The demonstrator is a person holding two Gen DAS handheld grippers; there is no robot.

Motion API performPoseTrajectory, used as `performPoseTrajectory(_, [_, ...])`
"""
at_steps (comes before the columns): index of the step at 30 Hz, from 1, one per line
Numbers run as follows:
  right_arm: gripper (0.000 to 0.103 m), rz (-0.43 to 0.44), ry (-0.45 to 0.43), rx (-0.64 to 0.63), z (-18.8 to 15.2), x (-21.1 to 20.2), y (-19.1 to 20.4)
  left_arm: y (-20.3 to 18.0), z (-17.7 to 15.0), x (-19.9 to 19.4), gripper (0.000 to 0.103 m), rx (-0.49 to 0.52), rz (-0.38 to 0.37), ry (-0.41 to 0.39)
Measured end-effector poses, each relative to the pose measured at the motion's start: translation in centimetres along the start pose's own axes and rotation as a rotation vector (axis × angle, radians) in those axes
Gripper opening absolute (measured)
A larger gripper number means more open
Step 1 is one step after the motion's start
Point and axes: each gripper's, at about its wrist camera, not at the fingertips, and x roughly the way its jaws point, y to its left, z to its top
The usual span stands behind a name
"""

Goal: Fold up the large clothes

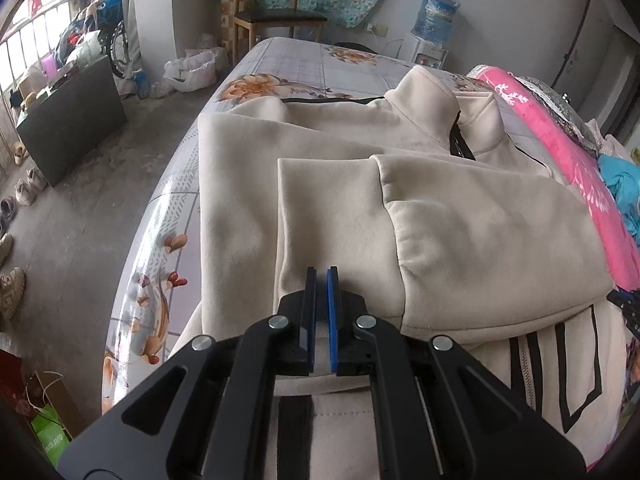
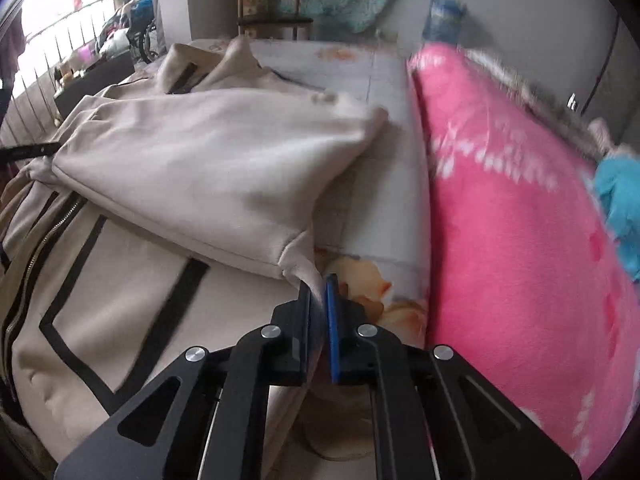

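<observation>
Left wrist view: cream jacket [image 1: 360, 184] lies mid-bed [image 1: 176, 216], chair [image 1: 276, 8] far, pink blanket [image 1: 576, 168] right; left tool [image 1: 321, 276] closed, empty; right tool [image 2: 319, 282] pinches jacket's sleeve [image 2: 216, 176].

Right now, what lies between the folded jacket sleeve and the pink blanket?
In the right wrist view, a bare strip of the floral bedsheet separates the jacket sleeve from the pink blanket; nothing else lies there.

Left gripper [image 1: 321, 276] and right gripper [image 2: 320, 284]: matte black angular linkage arms with triangular cut-outs, four round silver pivot pins across each, and two narrow upright fingers faced with blue pads [image 1: 332, 312] at the near centre.
</observation>
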Motion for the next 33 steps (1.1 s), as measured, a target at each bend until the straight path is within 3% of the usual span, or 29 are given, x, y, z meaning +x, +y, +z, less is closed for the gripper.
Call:
performPoseTrajectory(2, [0.010, -0.012, -0.015, -0.029, 0.2, -0.5, 0.4, -0.1, 0.0, 0.0, 0.005, 0.013, 0.009, -0.003])
performPoseTrajectory(4, [0.033, -0.042, 0.006, -0.053, 0.3, -1.0, 0.6, -0.2, 0.0, 0.0, 0.005, 0.018, 0.009, -0.001])
performPoseTrajectory(7, [0.049, -0.065, 0.015, -0.065, 0.2, -2.8, 0.6, 0.2, 0.2, -0.4, 0.005, 0.010, -0.003, 0.005])
performPoseTrajectory(10, [0.058, -0.035, -0.040, -0.048, 1.2, -5.4, 0.6, 0.4, 0.5, -1.7, 0.005, 0.018, -0.012, -0.023])
performPoseTrajectory(14, [0.060, 0.084, -0.095, -0.007, 4.0, -5.8, 1.4, -0.7, 1.2, -3.2, 0.009, 0.062, -0.041, -0.065])
performPoseTrajectory(16, [0.060, 0.135, -0.091, 0.000, 5.6, -4.0, 2.7, -1.7, 1.4, -3.1, 0.024, 0.078, -0.060, -0.061])
performPoseTrajectory(20, [0.060, 0.189, -0.031, 0.023, 6.3, 0.9, 4.3, -3.3, 0.6, -0.8, 0.038, 0.109, -0.027, 0.012])
performPoseTrajectory(23, [0.060, 0.150, 0.020, 0.027, 5.6, 3.8, 4.5, -3.4, -0.2, 0.1, 0.049, 0.125, 0.012, 0.007])
performPoseTrajectory(30, [0.060, 0.110, -0.001, 0.044, 5.2, -0.3, 5.5, -3.0, -0.1, -1.4, 0.067, 0.116, 0.017, 0.008])
performPoseTrajectory(33, [0.072, 0.111, -0.027, 0.048, 4.1, -3.0, 6.1, -2.9, -0.4, -3.9, 0.076, 0.111, 0.007, -0.028])
